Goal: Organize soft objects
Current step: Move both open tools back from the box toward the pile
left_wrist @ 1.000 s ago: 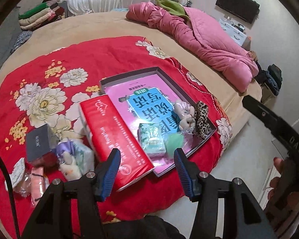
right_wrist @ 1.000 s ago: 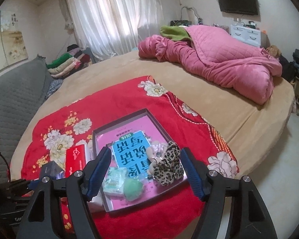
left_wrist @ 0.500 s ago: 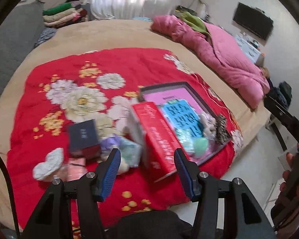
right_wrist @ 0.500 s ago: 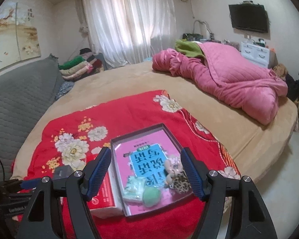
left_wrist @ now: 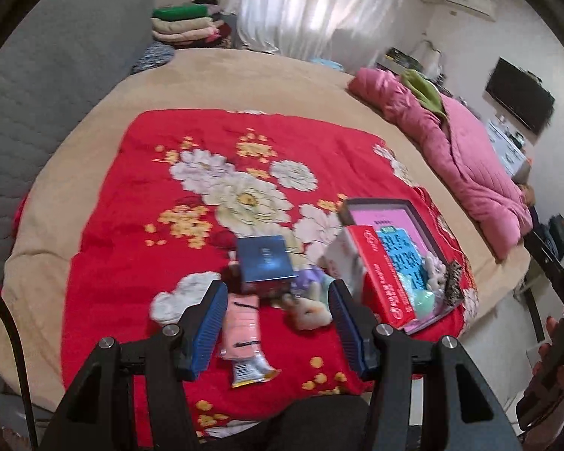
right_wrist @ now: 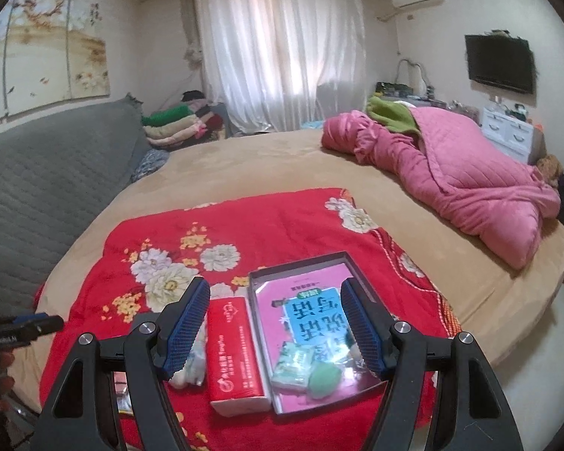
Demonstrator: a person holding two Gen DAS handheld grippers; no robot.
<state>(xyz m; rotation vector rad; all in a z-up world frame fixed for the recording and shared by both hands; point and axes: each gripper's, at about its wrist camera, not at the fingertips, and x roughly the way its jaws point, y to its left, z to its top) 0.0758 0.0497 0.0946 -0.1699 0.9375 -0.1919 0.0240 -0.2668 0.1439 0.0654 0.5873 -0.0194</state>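
Note:
A shallow dark tray (right_wrist: 342, 257) with a pink and blue lining lies on the red floral blanket (right_wrist: 244, 221). It holds a green tissue pack (right_wrist: 293, 366), a green sponge (right_wrist: 323, 379) and, in the left wrist view, a plush toy (left_wrist: 434, 270) and a leopard scrunchie (left_wrist: 453, 282). A red tissue box (right_wrist: 233, 349) lies left of the tray. Left of the box lie a small plush (left_wrist: 308, 314), a pink packet (left_wrist: 240, 325), a white pad (left_wrist: 180, 295) and a blue box (left_wrist: 265, 259). My left gripper (left_wrist: 276, 332) is open above the packet and plush. My right gripper (right_wrist: 276, 332) is open above the red box and tray.
The blanket covers the near part of a large round tan bed (right_wrist: 267, 165). A pink quilt (right_wrist: 451, 173) lies at the far right. A grey padded headboard (right_wrist: 49, 173) runs along the left, with folded clothes (right_wrist: 176, 126) behind. The bed edge and floor (right_wrist: 545, 357) are to the right.
Both grippers have pulled back and tilted up, so more of the room shows. The left view has swung left, from the tray to the loose items beside the red box. Both stay open.

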